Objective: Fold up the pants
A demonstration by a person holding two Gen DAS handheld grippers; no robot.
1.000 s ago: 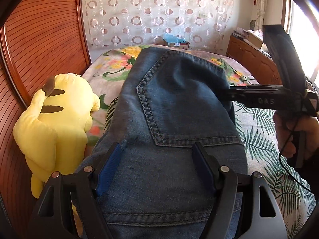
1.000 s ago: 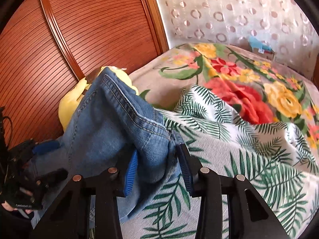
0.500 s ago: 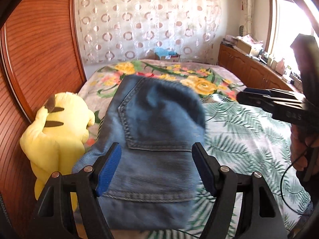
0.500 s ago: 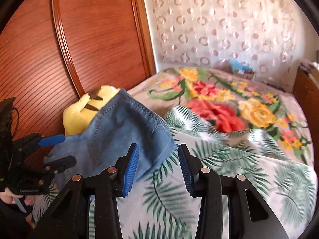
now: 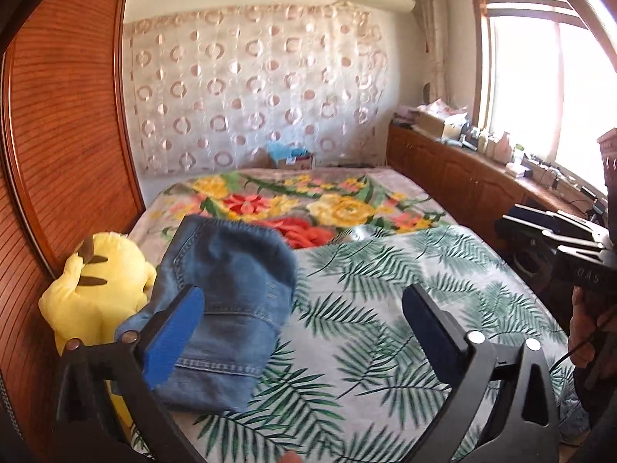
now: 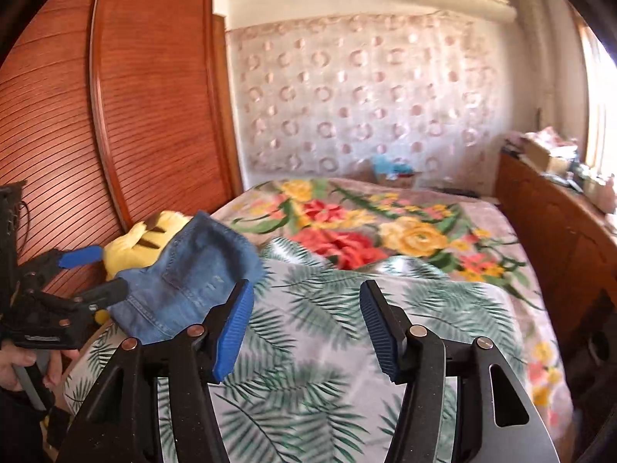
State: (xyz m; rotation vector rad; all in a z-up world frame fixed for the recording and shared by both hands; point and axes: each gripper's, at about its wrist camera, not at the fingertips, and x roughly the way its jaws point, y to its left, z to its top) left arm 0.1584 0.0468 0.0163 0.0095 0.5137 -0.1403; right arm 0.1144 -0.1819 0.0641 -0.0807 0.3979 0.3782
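The blue denim pants (image 5: 227, 301) lie folded in a compact stack on the bed's near left side, next to a yellow plush toy. They also show in the right wrist view (image 6: 189, 277). My left gripper (image 5: 304, 332) is open and empty, raised above the bed, its left finger over the stack's edge in view. My right gripper (image 6: 306, 328) is open and empty, off to the right of the pants. Each gripper shows in the other's view: the right one (image 5: 540, 227) and the left one (image 6: 88, 274).
The yellow plush toy (image 5: 92, 285) sits against the wooden headboard (image 5: 65, 146). The bed carries a palm-leaf sheet (image 5: 405, 301) and a floral blanket (image 5: 308, 200). A wooden cabinet (image 5: 462, 177) with clutter runs along the right under the window.
Both grippers let go of the pants and pulled back and up. The pants now lie folded on the bed, farther from both cameras.
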